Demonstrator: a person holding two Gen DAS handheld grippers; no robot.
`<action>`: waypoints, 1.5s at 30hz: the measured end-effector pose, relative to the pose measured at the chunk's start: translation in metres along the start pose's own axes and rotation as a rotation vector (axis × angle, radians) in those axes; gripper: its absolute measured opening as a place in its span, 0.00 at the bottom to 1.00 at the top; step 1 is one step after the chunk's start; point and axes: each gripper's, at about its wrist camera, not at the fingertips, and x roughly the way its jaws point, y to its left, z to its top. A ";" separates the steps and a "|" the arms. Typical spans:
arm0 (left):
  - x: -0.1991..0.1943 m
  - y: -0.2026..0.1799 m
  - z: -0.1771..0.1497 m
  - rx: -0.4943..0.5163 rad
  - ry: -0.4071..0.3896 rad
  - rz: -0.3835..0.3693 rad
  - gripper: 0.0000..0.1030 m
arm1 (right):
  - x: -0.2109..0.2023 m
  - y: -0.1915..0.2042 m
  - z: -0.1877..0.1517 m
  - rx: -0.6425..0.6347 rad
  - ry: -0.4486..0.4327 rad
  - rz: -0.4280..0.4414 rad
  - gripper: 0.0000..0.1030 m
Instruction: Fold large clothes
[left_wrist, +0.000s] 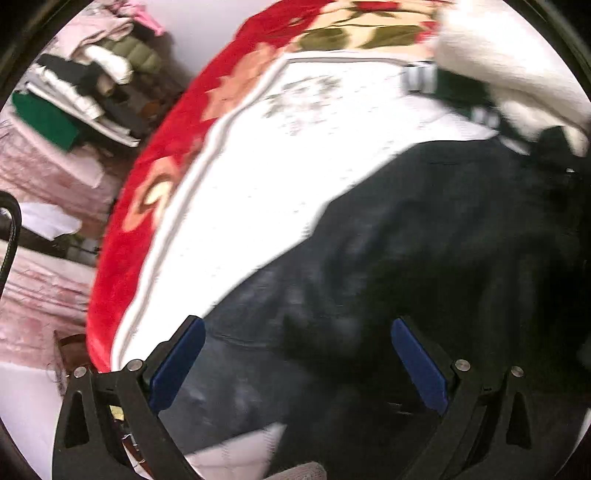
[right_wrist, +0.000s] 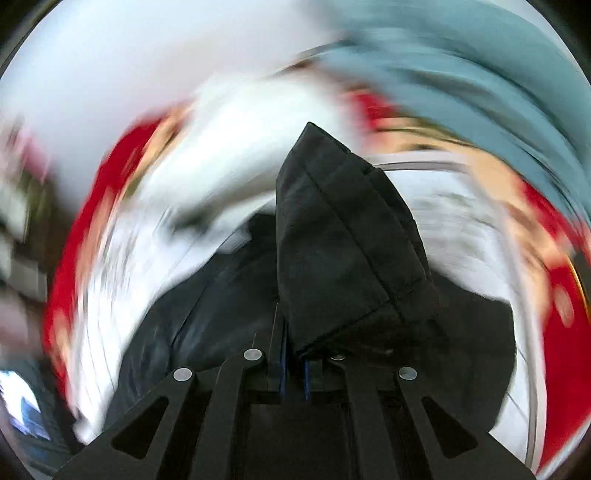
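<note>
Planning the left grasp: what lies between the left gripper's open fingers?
In the left wrist view, only the black garment spans the gap of the left gripper, lying on the white sheet.

Blk linkage arms, silver pivot screws (left_wrist: 462, 364), blue jaw pads (left_wrist: 179, 363)

Both fisheye views are bright and bend hard toward a dark round rim, and the white sheet (left_wrist: 258, 177) is blown out to near-featureless glare. The left wrist view is smeared by moderate motion blur, worst on the red blanket (left_wrist: 122, 258) and the clutter at left, while the black garment (left_wrist: 443, 240) is so dark that its folds barely read. The right wrist view is streaked into arcs all around, with only the right gripper (right_wrist: 294, 373) and the pinched black fabric sharp.
</note>
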 end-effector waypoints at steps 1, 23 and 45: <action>0.008 0.010 -0.002 -0.009 0.010 0.008 1.00 | 0.015 0.026 -0.006 -0.075 0.043 0.011 0.06; 0.014 -0.038 -0.014 -0.020 0.066 0.004 1.00 | -0.001 -0.175 -0.146 0.393 0.521 -0.106 0.32; 0.029 0.147 -0.140 -0.725 0.385 -0.274 1.00 | -0.055 -0.036 -0.158 0.072 0.542 -0.059 0.70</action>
